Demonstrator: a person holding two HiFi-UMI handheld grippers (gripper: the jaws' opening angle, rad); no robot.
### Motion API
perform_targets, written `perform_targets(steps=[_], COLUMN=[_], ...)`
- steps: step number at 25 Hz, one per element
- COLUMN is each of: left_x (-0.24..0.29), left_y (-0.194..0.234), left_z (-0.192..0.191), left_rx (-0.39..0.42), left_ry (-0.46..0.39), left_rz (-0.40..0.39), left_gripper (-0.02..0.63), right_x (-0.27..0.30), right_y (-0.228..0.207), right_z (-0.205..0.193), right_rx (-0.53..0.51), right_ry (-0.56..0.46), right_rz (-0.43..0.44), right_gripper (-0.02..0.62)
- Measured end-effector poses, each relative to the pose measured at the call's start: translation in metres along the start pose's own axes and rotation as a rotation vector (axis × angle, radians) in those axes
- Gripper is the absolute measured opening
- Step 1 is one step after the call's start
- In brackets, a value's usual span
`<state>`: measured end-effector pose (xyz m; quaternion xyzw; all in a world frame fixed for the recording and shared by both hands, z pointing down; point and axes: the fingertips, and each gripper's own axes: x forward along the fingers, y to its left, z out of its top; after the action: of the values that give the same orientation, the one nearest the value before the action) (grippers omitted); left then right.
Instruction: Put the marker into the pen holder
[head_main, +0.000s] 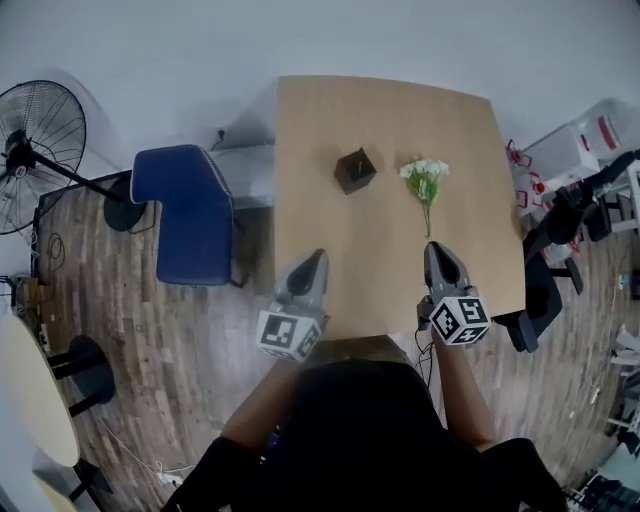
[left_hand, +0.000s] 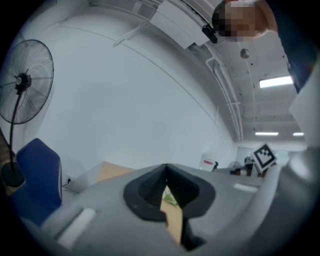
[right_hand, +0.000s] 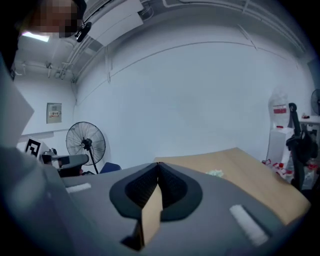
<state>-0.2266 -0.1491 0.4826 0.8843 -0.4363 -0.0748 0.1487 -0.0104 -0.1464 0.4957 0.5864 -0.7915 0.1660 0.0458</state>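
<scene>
A small dark pen holder stands near the middle of the wooden table. To its right lies a sprig of white flowers with a green stem. No marker shows in any view. My left gripper hovers over the table's near edge, its jaws pressed together with nothing between them. My right gripper is just short of the flower stem's end, also shut and empty. In the right gripper view the flowers show as a pale patch on the tabletop.
A blue chair stands at the table's left side, with a floor fan beyond it. A black office chair and white clutter sit to the right. A pale round table is at the lower left.
</scene>
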Motion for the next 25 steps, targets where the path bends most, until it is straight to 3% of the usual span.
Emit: perform_targets(steps=[6, 11, 15, 25], left_x=[0.001, -0.004, 0.001, 0.041], left_y=[-0.027, -0.054, -0.071, -0.129], left_z=[-0.019, -0.012, -0.010, -0.015], left_rx=[0.005, 0.042, 0.075, 0.141], left_ry=[0.069, 0.061, 0.050, 0.021], left_rz=[-0.064, -0.024, 0.026, 0.108], left_gripper=[0.003, 0.003, 0.003, 0.003], right_x=[-0.063, -0.083, -0.086, -0.108], right_y=[-0.006, -0.027, -0.044, -0.117], right_z=[0.000, 0.001, 0.009, 0.026], right_rx=[-0.026, -0.028, -0.030, -0.047], right_ry=[0.017, 0.006, -0.014, -0.075], right_rz=[-0.069, -0.067, -0.012, 0.059], right_gripper=[0.002, 0.002, 0.002, 0.000])
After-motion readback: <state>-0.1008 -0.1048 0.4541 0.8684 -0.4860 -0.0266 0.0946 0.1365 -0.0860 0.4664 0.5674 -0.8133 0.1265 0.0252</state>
